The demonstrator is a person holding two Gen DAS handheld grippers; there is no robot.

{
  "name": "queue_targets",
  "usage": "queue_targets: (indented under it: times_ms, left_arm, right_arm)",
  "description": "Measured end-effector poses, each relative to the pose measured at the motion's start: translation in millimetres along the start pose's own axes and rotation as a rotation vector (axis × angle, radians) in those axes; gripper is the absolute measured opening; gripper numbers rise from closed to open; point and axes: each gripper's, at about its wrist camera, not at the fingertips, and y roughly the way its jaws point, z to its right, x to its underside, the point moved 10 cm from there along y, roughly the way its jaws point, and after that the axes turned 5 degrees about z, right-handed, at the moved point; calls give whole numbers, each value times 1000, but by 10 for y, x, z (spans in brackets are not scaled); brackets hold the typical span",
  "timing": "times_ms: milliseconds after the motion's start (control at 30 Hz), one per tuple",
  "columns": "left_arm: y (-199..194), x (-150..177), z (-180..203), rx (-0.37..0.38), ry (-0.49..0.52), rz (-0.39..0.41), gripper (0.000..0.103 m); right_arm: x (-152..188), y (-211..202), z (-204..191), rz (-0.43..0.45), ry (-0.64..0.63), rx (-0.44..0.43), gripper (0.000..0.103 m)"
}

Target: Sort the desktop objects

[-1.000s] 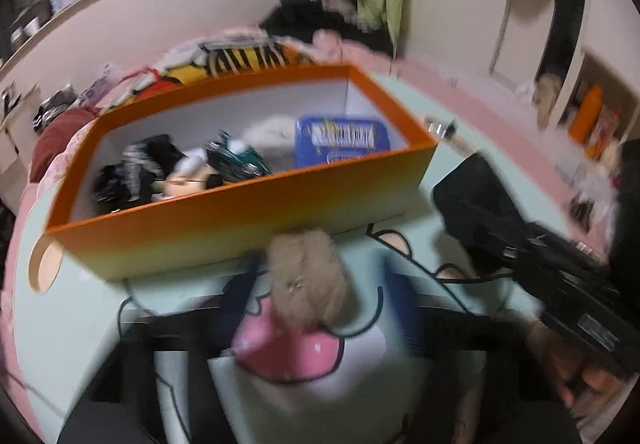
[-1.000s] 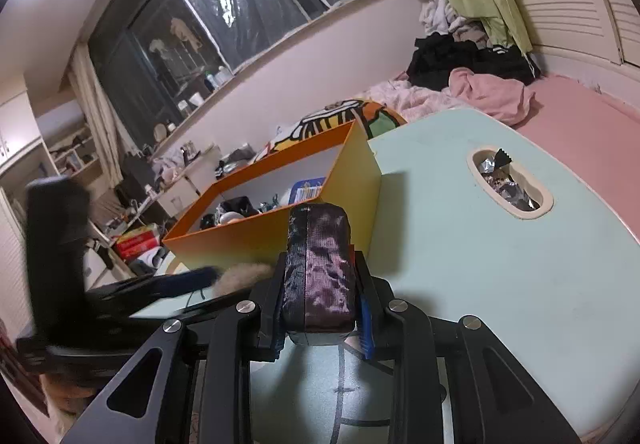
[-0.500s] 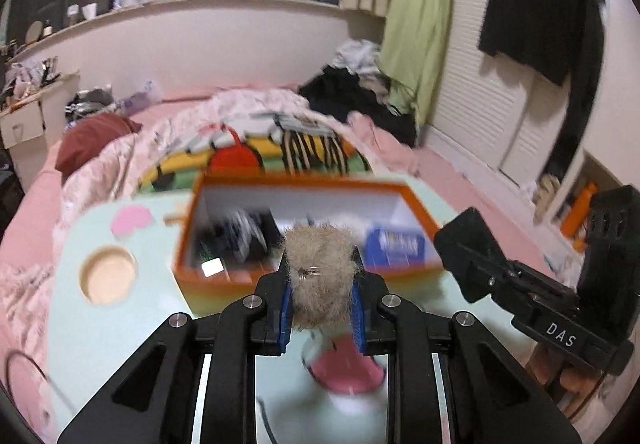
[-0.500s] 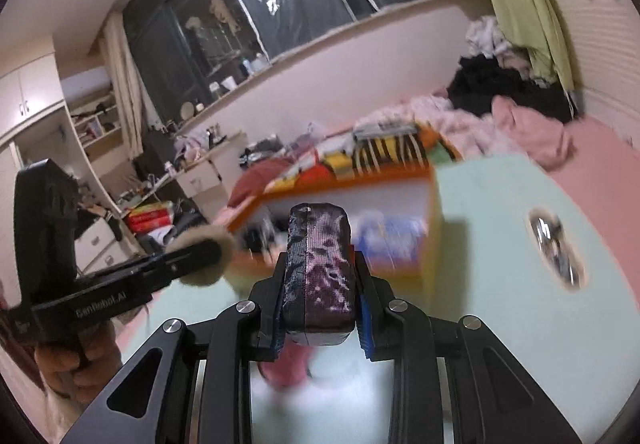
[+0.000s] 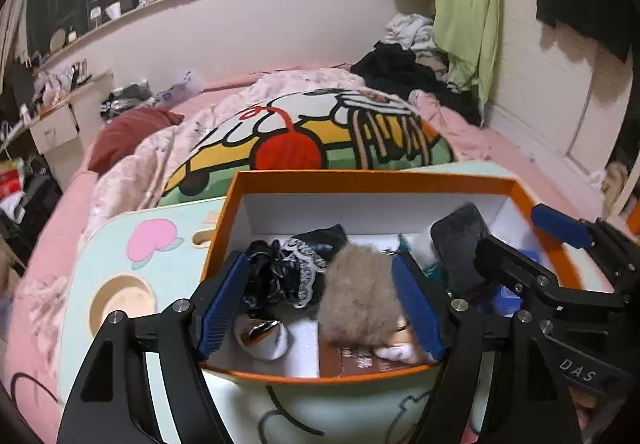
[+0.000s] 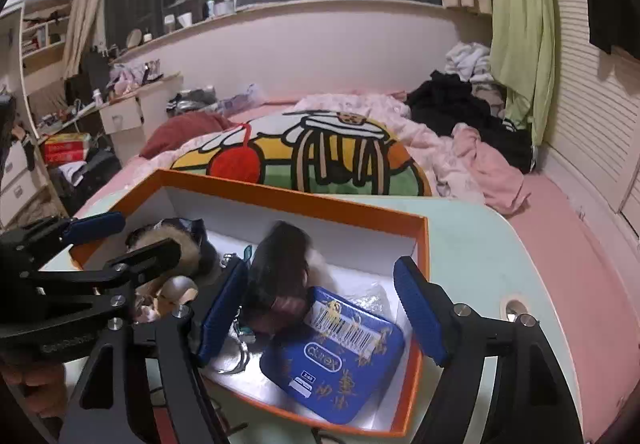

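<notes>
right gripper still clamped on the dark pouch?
No. The right gripper stands wide open, and the dark pouch lies loose in the orange box beside the blue tin.

My box [image 5: 400, 177] is orange outside, white inside, open-topped — it fills the lower middle of both frames on the pale green table. The tan pompom [image 5: 362, 300] lies inside it, low and centre in the left view, touching my right-hand pad. The dark pouch [image 6: 280, 276] — blurred, purplish at its lower end — sits at centre of the right view, against the blue tin [image 6: 334, 358], which lies flat, barcode label up, in the box's lower right.
</notes>
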Motion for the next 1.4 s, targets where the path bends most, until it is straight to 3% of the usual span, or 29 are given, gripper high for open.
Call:
queue_targets:
  times_ms: [100, 167, 267, 433, 567, 600, 633, 1400]
  left_arm:
    - [-202, -85, 0, 52, -57, 41, 75]
    - [-418, -117, -9, 41, -62, 85, 81]
    - [-631, -35, -27, -12, -35, 120, 81]
    - [-718, 502, 18, 30, -38, -1, 81]
    - [-396, 956, -68, -55, -19, -173, 83]
    - [-323, 996, -91, -97, 1, -172, 101]
    - [-286, 1036, -89, -113, 2, -185, 102]
    - [-292, 1052, -77, -91, -5, -182, 103]
  right_arm:
    - [-60, -181, 54, 64, 22, 14, 80]
    - [-12, -328, 38, 78, 37, -4, 83]
    - [178, -585, -26, 44, 49, -36, 83]
    - [552, -757, -53, -62, 48, -11, 92]
    - [939, -514, -11, -242, 55, 19, 93]
    - [990, -464, -4, -269, 44, 33, 95]
    - [1010, -448, -16, -276, 10, 51, 101]
    - [1040, -479, -35, -271, -7, 44, 103]
